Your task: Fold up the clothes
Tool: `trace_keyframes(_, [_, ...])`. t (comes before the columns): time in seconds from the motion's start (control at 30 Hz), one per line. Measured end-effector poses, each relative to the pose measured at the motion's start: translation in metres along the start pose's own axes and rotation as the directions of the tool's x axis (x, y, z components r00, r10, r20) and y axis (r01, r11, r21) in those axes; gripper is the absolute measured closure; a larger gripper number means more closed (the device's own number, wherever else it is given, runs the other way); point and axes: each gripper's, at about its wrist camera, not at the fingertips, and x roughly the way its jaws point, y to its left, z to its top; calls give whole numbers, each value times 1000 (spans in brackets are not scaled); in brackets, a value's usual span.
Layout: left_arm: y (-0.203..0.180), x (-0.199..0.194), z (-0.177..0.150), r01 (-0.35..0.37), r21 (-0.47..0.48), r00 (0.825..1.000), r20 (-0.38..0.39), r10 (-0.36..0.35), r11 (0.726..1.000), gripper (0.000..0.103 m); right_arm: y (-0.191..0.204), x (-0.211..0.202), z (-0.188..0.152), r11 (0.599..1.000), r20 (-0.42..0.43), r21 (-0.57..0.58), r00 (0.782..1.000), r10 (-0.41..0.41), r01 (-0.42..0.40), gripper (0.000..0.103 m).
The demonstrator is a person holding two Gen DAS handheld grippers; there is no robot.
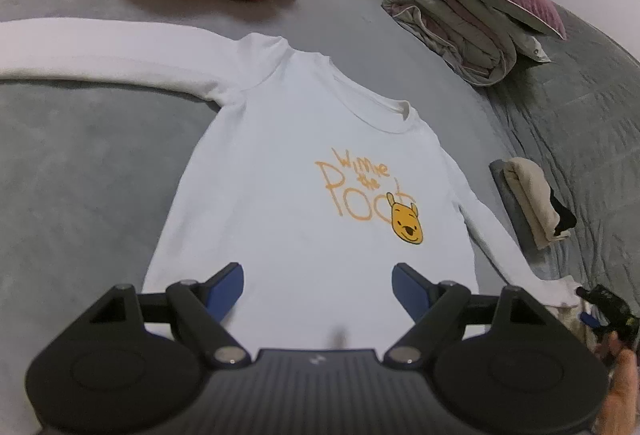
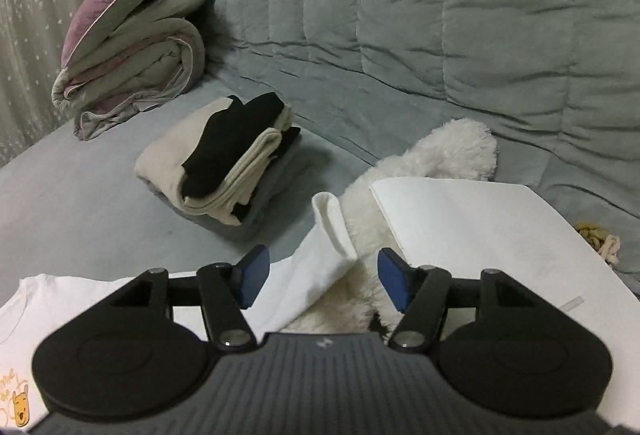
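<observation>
The white long-sleeved shirt [image 1: 304, 171] lies flat, print side up, on the grey bed [image 1: 80, 163]. Its body extends directly ahead of the left gripper [image 1: 318, 285], hem nearest, collar farthest, so the long axis runs along that gripper's pointing line. One sleeve [image 1: 100, 51] stretches far out to the left of the left gripper. The other sleeve [image 2: 316, 255] runs ahead of the right gripper [image 2: 320, 281], cuff at the far end, resting partly on a white fluffy item [image 2: 432, 163]. The right hand is judged nearer to this sleeve. Both grippers stand open with nothing between the blue pads [image 2: 252, 275]; the sleeve lies beyond the right gripper's pads, not clamped.
</observation>
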Motion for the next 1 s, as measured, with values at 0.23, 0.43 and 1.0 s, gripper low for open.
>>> trace_keyframes(0.23, [3, -5, 0, 17, -20, 1000, -7, -17, 1000, 21, -11, 8, 3, 997, -29, 70, 999, 38, -36, 61])
trace_keyframes(0.43, [3, -6, 0, 17, -20, 1000, -5, -17, 1000, 21, -12, 7, 5, 997, -1, 54, 998, 62, -61, 96])
trace_keyframes(1.0, [39, -31, 26, -2, -157, 994, 106, 19, 988, 21, 173, -118, -29, 705, 240, -433, 682, 691, -562, 96])
